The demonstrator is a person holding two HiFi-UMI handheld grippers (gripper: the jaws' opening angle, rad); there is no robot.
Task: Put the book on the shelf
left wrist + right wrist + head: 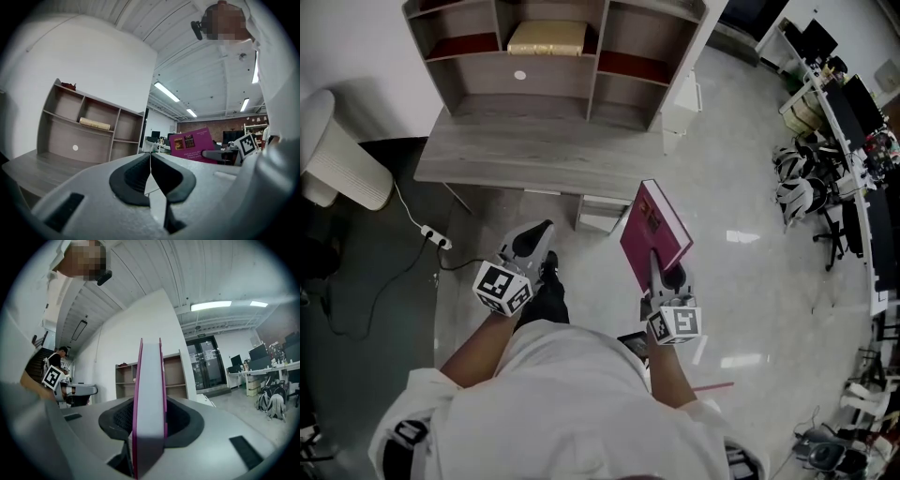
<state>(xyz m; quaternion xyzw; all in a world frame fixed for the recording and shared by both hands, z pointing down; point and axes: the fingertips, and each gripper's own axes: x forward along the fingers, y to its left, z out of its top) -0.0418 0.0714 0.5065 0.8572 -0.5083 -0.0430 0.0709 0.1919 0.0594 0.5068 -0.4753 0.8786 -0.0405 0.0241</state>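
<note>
A grey wood worktop stands against the white wall and carries a shelf unit. A tan book lies flat in the shelf's upper middle compartment. The worktop's own surface is bare. Glossy pale floor runs right to office desks with monitors. A white ribbed bin and a power strip sit at the left.

The left gripper has its fingers pressed together with nothing between them. The right gripper has its fingers clamped on the lower edge of a magenta book. The book stands on edge in the air, short of the worktop's front right corner and apart from the shelf.

The worktop's front edge lies just ahead of both grippers, with open floor to the right.
</note>
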